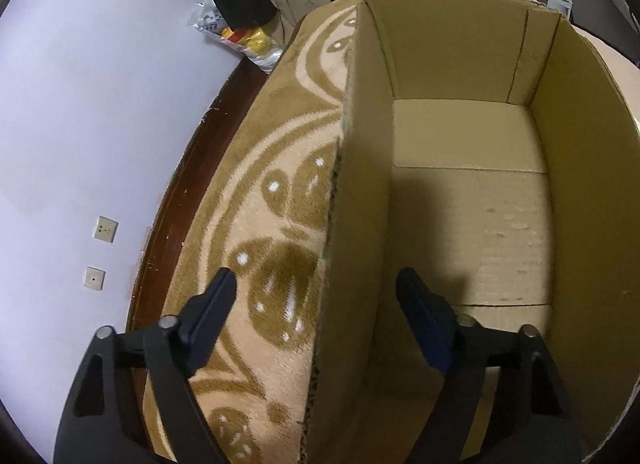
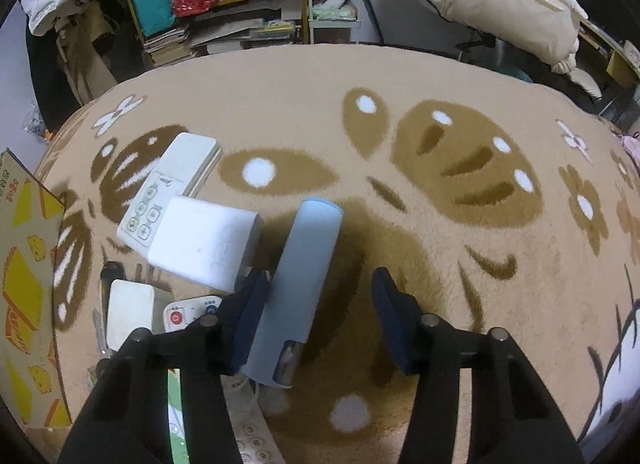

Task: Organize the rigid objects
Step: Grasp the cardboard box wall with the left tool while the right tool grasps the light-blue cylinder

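In the left wrist view an open cardboard box (image 1: 580, 184) stands on a beige patterned rug (image 1: 280, 168), and nothing lies inside it. My left gripper (image 1: 320, 292) is open and straddles the box's left wall, one finger outside and one inside. In the right wrist view a long light-blue bar (image 2: 308, 264) lies on the rug between the fingers of my right gripper (image 2: 320, 292). Its left finger (image 2: 252, 304) is right beside the bar and the right finger (image 2: 390, 312) stands clear of it. To the left lie a white block (image 2: 204, 240) and a white remote (image 2: 172, 180).
A small white box (image 2: 130, 312), a remote with a red button (image 2: 188, 314) and a numbered remote (image 2: 252, 436) lie near my right gripper. The box's yellow-printed outside (image 2: 24, 284) is at the far left. Shelves (image 2: 240, 4) stand behind, a wall (image 1: 100, 104) to the left.
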`<control>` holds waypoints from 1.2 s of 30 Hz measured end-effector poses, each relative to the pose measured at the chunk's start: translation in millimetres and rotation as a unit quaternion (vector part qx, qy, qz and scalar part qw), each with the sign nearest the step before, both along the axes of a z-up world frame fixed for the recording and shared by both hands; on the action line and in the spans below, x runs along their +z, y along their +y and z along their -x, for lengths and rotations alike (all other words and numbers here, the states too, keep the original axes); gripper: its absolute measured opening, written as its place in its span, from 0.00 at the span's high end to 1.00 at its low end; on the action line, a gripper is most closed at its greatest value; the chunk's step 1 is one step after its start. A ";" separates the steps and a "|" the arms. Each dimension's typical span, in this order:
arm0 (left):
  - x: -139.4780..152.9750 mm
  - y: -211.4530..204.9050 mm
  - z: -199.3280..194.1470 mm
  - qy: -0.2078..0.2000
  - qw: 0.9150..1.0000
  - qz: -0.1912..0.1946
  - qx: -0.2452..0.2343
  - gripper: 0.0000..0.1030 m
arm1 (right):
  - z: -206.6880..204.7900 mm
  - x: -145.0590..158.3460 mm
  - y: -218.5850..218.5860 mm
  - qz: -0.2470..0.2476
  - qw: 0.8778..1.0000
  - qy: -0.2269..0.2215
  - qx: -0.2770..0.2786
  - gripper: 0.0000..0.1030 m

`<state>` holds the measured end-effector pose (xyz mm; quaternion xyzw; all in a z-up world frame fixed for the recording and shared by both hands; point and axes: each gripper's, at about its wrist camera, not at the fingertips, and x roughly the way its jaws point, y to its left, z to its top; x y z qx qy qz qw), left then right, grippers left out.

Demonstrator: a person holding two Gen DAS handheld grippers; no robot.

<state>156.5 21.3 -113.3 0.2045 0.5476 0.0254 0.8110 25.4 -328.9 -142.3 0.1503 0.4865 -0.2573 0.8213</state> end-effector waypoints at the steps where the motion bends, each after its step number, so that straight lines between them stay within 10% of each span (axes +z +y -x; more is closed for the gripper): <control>1: -1.4 -0.4 -0.2 0.004 1.000 0.002 -0.001 0.33 | -0.5 -0.4 -0.9 -0.002 1.000 -0.001 0.001 0.47; 11: -8.8 -7.5 2.8 0.027 1.000 0.010 -0.004 0.75 | -15.9 -5.4 4.8 0.002 1.000 -0.003 0.017 0.70; 36: -6.8 -6.3 8.4 0.029 1.000 0.001 0.000 0.75 | -6.8 -13.1 -13.5 -0.034 0.998 0.001 -0.044 0.47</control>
